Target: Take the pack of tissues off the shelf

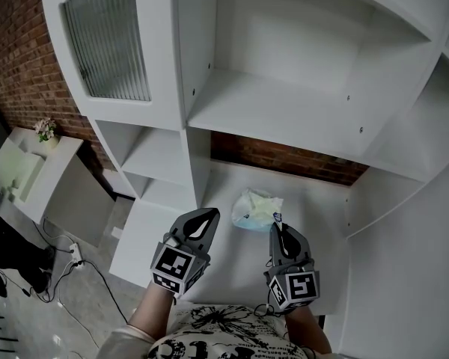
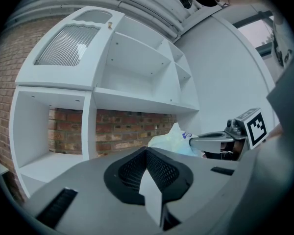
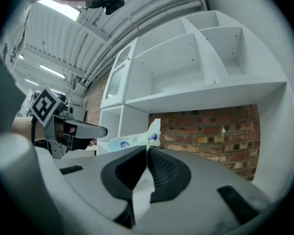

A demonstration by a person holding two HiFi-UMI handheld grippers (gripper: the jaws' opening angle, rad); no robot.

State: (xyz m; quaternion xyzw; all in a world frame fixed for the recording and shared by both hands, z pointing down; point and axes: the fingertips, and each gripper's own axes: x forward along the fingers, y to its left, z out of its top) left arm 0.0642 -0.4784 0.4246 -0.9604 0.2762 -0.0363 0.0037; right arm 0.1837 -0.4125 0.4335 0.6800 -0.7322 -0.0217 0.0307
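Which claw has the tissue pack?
The right claw: shut on a corner flap of the tissue pack. The left claw is shut too but empty, beside the pack.

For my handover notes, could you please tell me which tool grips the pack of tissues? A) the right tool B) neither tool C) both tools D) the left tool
A: the right tool pinches the wrapper edge of the pack of tissues between its shut tips; the left tool is shut on nothing.
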